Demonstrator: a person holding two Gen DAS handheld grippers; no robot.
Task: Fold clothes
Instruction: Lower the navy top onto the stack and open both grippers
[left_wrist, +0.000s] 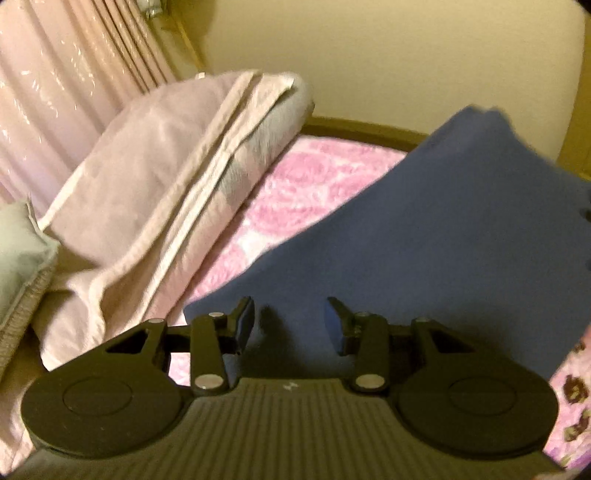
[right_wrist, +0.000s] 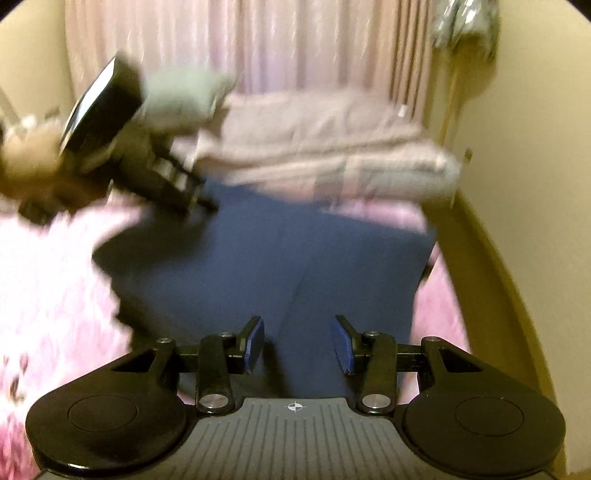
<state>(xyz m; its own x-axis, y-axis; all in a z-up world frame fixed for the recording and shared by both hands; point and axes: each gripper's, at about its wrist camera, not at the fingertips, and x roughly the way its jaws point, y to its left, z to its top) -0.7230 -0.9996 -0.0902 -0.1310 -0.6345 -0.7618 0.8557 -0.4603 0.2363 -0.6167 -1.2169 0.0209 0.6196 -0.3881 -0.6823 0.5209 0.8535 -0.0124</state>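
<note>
A dark blue garment (left_wrist: 424, 236) lies spread on the pink flowered bedspread (left_wrist: 295, 184); it also shows in the right wrist view (right_wrist: 280, 258). My left gripper (left_wrist: 290, 321) is open and empty, its fingers just above the garment's near edge. My right gripper (right_wrist: 299, 339) is open and empty, over the garment's near end. The left gripper's body (right_wrist: 122, 140) shows blurred at the upper left of the right wrist view, above the garment's far left corner.
A folded pale pink blanket (left_wrist: 155, 192) lies along the bed's far side, also in the right wrist view (right_wrist: 325, 147). A light green cushion (left_wrist: 18, 251) sits at the left. Pink curtains (right_wrist: 258, 48) hang behind. Cream walls (left_wrist: 406, 55) and a wooden bed frame (right_wrist: 491, 266) border the bed.
</note>
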